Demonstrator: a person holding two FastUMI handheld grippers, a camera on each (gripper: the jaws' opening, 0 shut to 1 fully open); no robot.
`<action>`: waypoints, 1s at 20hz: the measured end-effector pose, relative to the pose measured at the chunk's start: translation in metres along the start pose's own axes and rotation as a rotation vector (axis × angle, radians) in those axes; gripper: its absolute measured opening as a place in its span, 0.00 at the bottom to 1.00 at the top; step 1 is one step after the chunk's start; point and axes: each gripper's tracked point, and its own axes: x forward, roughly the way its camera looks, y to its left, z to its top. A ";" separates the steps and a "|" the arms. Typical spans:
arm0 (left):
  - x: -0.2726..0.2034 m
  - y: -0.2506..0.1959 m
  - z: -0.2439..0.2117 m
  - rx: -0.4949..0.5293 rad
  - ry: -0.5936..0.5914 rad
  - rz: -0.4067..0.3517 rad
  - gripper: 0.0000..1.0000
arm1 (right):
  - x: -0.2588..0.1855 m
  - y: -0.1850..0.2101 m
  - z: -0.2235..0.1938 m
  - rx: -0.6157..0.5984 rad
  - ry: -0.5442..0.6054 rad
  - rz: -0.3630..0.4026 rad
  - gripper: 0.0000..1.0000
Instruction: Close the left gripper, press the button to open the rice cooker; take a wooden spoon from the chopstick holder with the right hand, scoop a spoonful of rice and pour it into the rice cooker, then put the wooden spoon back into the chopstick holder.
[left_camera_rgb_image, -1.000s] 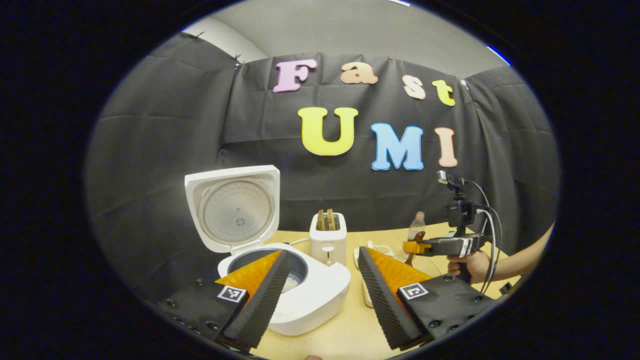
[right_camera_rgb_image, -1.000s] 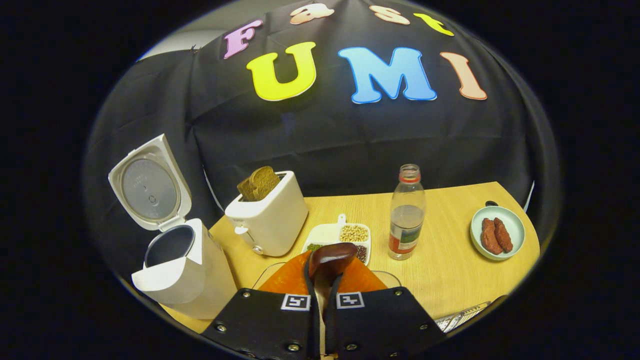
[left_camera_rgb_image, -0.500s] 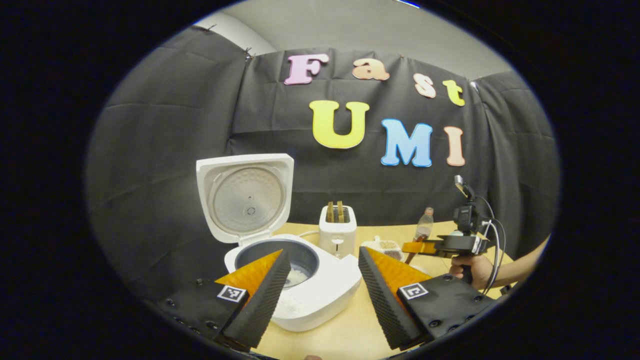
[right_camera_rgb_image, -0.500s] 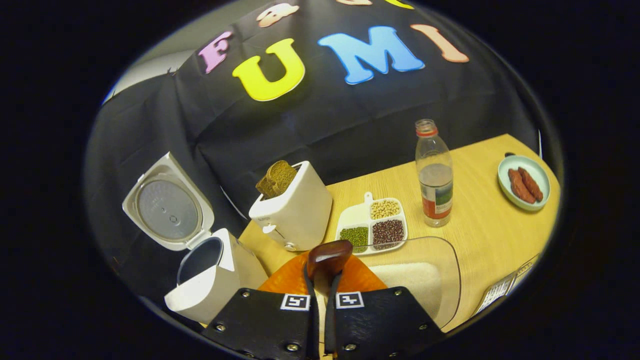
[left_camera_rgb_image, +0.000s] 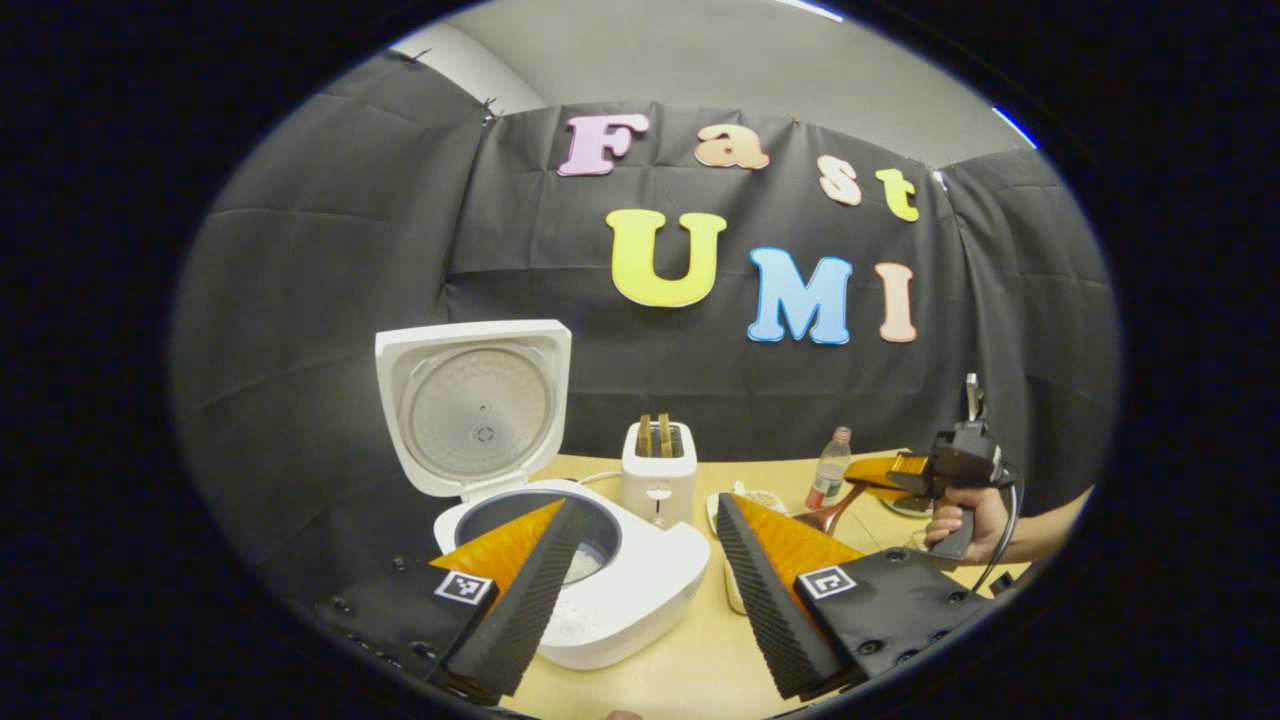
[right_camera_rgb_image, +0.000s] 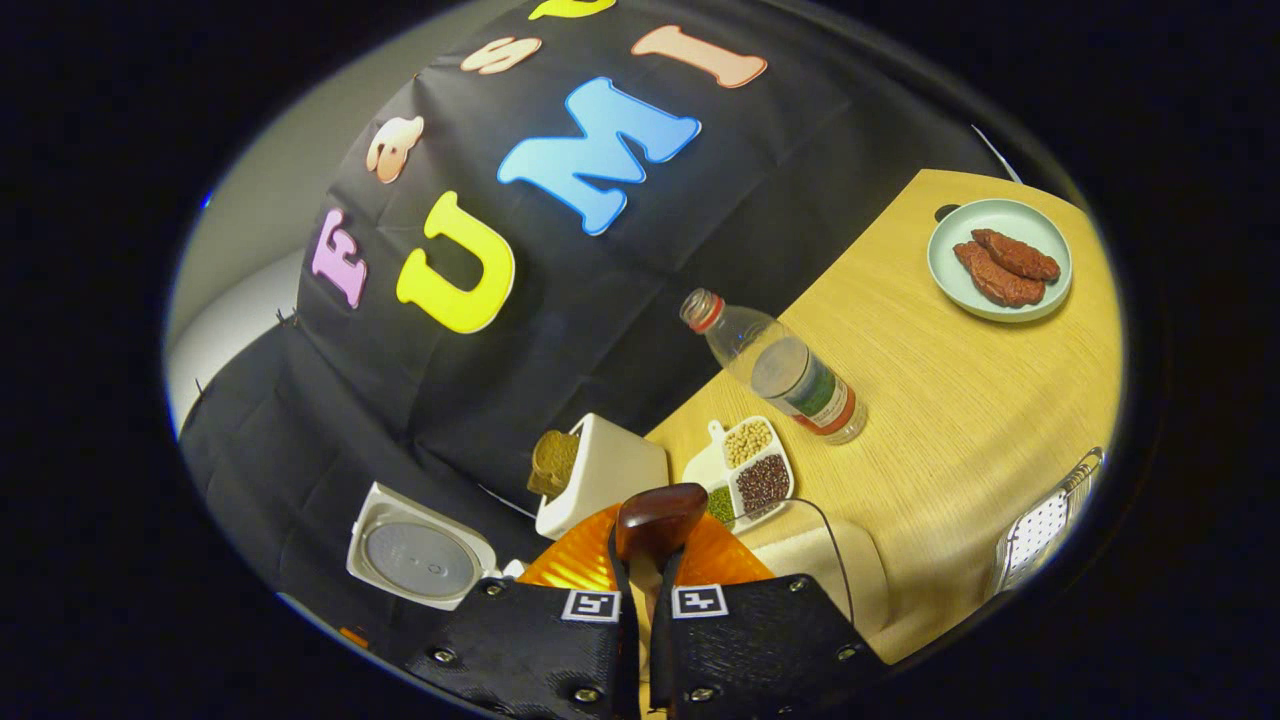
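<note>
The right claw (right_camera_rgb_image: 648, 560) is clamped on the spoon (right_camera_rgb_image: 658, 515), whose dark bowl sticks up just past the fingers; in the left gripper view the same claw (left_camera_rgb_image: 880, 475), held in a hand (left_camera_rgb_image: 965, 520), tips down with the spoon (left_camera_rgb_image: 830, 515) angled toward the bench (left_camera_rgb_image: 690, 660). The left claw (left_camera_rgb_image: 645, 590) hangs with its fingers apart and nothing between them, just in front of the cooker (left_camera_rgb_image: 600, 590), whose lid (left_camera_rgb_image: 475, 405) stands up and whose pot holds some white rice. By my reading the button step is done and the spoon is out of its holder, so the scoop is in hand: the spoon sits above the clear tray of rice (right_camera_rgb_image: 820, 560) (partly hidden by the claw). Next, I judge, the spoon must dip into the rice, level off, and travel left to the cooker without spilling. Count: one cooker, one spoon, one toaster (right_camera_rgb_image: 600, 475) with two slices of bread, one bottle (right_camera_rgb_image: 780, 370), one divided dish (right_camera_rgb_image: 745, 470) with three kinds of beans, one plate (right_camera_rgb_image: 1000, 260) with two sausages, and one mesh holder (right_camera_rgb_image: 1040, 525) at the bench edge.
</note>
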 end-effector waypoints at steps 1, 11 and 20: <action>0.000 -0.002 0.003 0.004 -0.005 -0.003 0.95 | -0.005 0.006 0.008 0.038 -0.014 0.020 0.04; -0.008 -0.004 0.009 0.021 -0.039 -0.040 0.92 | -0.029 0.071 0.046 0.252 -0.072 0.194 0.05; -0.027 0.033 0.000 -0.007 -0.054 -0.039 0.95 | -0.017 0.156 0.023 0.213 -0.009 0.300 0.04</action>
